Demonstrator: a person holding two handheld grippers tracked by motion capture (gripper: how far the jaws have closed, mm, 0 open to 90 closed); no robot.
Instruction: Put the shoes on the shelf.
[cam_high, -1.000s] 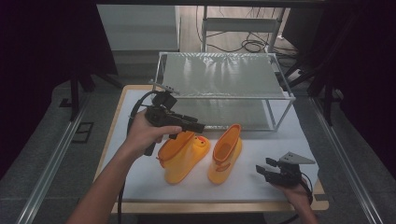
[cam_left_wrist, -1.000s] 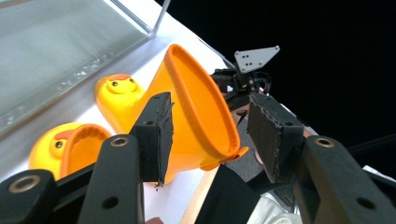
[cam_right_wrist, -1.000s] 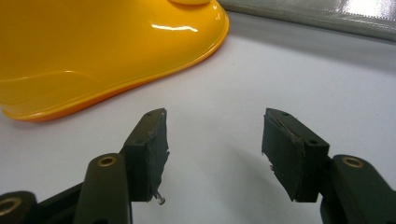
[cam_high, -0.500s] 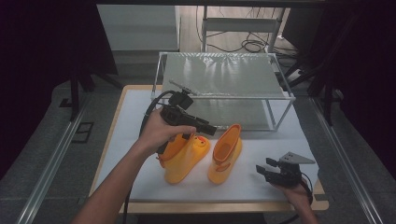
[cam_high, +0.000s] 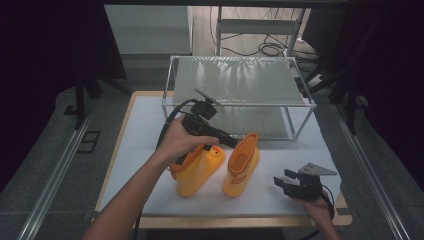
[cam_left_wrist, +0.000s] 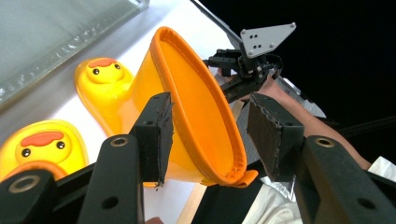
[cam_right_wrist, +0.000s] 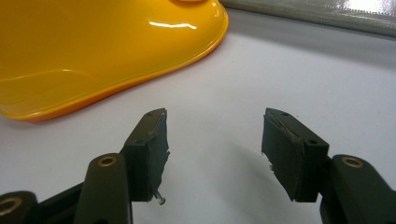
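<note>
Shifted right since the earlier frames: left gripper (cam_high: 231, 142), now over the right duck rain boot (cam_high: 242, 164) instead of the left boot (cam_high: 196, 169). Jaws spread wide, straddling the shaft rim (cam_left_wrist: 201, 116) (one pad outside the shaft, one beyond the far edge), not pressing yet; lined up for a rim pinch, probably for a lift toward the wire-mesh shelf rack (cam_high: 240, 85) behind. Both boots upright, side by side on the white table (cam_high: 140, 130), toes toward the rack. Right gripper (cam_high: 287, 184) parked low at the table's near right corner, jaws apart and empty, clear of the reach path.
</note>
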